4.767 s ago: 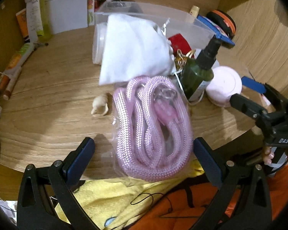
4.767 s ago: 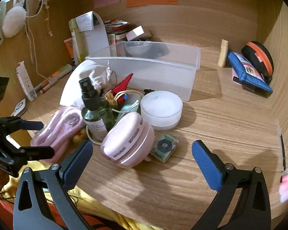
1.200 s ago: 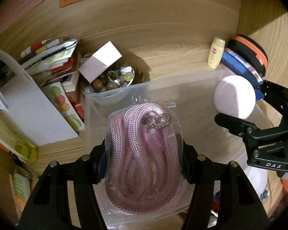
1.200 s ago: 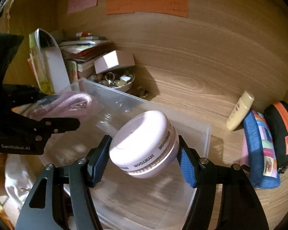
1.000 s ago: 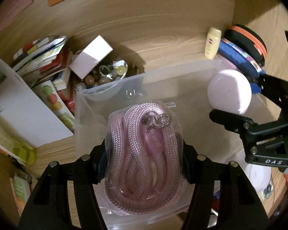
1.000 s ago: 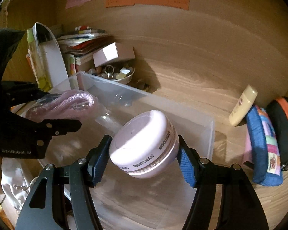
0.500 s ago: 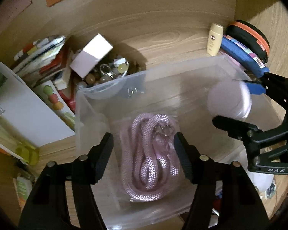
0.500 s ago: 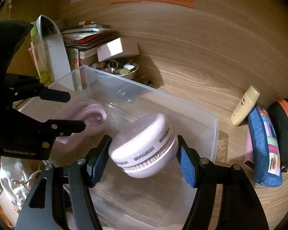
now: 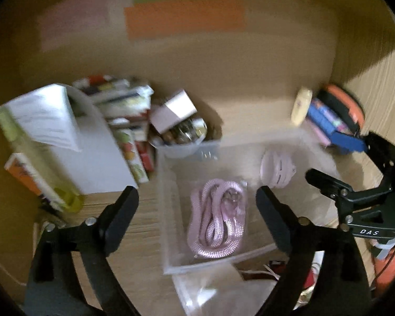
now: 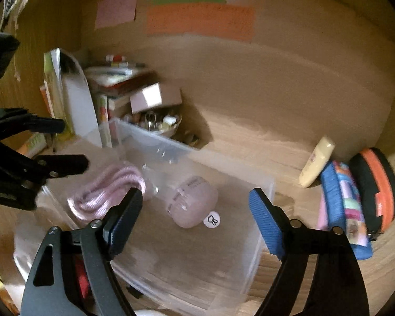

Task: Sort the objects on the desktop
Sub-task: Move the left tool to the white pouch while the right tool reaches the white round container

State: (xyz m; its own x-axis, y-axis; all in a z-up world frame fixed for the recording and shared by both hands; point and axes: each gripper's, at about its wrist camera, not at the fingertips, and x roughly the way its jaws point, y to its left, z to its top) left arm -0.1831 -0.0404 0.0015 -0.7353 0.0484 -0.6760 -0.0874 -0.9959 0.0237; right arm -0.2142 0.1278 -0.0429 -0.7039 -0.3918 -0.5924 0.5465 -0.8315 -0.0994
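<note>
Both my jaws hang spread above the clear bin (image 10: 260, 184); inside it lie the pink rope (image 9: 216, 229) and the pink jar (image 10: 192, 201).

The left claw (image 9: 197, 200) and the right claw (image 10: 196, 208) both hang with fingers spread wide, holding nothing.

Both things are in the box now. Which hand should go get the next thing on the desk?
Probably either: the left gripper and the right gripper both have open, empty jaws above the clear bin. The leftovers in front of the bin show near the left gripper's right side.
</note>
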